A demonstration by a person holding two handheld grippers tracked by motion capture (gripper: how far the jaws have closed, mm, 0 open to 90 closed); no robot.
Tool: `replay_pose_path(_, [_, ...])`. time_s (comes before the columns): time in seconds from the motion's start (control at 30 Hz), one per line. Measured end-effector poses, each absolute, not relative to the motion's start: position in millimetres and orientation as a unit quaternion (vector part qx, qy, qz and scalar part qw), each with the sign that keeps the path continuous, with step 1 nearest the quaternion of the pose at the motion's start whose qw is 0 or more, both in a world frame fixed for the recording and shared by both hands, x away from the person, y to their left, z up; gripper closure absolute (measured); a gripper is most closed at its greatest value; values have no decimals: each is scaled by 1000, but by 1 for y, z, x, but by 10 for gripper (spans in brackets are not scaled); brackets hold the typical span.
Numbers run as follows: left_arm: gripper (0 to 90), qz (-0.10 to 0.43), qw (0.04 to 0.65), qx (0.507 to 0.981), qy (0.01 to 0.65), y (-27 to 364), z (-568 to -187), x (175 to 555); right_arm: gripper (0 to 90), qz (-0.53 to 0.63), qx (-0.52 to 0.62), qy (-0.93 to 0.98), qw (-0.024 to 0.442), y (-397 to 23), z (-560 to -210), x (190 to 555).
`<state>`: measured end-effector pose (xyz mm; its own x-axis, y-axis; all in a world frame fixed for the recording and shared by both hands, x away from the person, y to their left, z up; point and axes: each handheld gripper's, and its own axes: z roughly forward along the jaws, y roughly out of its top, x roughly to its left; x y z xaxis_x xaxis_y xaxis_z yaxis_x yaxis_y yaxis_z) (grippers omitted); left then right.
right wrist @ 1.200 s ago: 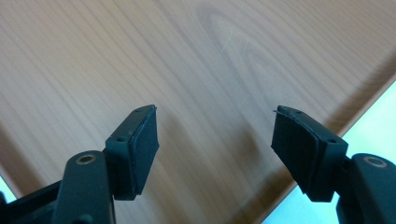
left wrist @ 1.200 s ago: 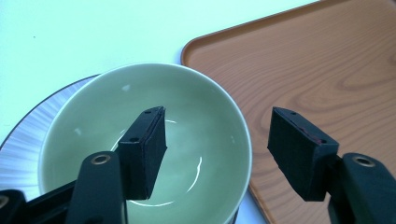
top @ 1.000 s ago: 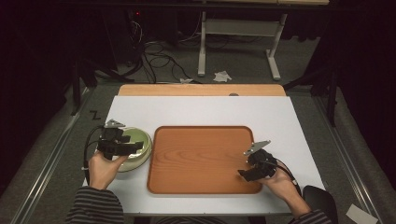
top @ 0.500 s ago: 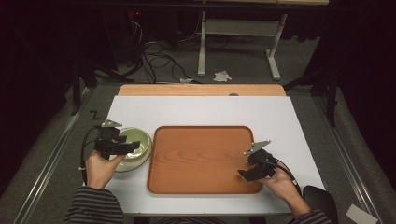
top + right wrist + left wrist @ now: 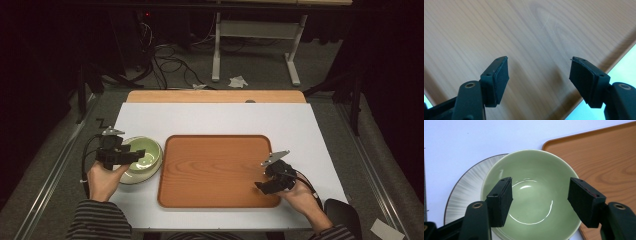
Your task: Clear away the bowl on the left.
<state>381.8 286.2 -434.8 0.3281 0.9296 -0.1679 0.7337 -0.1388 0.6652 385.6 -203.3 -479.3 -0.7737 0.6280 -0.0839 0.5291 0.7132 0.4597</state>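
A pale green bowl [image 5: 146, 153] [image 5: 531, 187] sits on a striped white plate [image 5: 131, 178] [image 5: 466, 187], just left of the wooden tray [image 5: 215, 170] [image 5: 604, 155]. My left gripper [image 5: 131, 154] [image 5: 540, 200] hovers over the bowl, jaws open and empty, spanning its inside. My right gripper [image 5: 262, 186] [image 5: 539, 80] is low over the tray's near right corner [image 5: 524, 37], open with nothing between its fingers.
The white tabletop [image 5: 215, 120] stretches behind the tray, with a wooden strip [image 5: 215, 96] along its far edge. Beyond the table are a metal stand [image 5: 255, 45], cables [image 5: 165, 60] and crumpled paper [image 5: 238, 81] on the floor.
The left gripper has drawn slightly back toward the left over the bowl. The right gripper has stayed in place.
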Motion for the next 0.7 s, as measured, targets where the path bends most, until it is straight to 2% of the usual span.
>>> replay_pose_path(0.7, [349, 148, 329, 720, 593, 305, -444, 386, 333, 211, 316, 918, 117, -203, -479, 385])
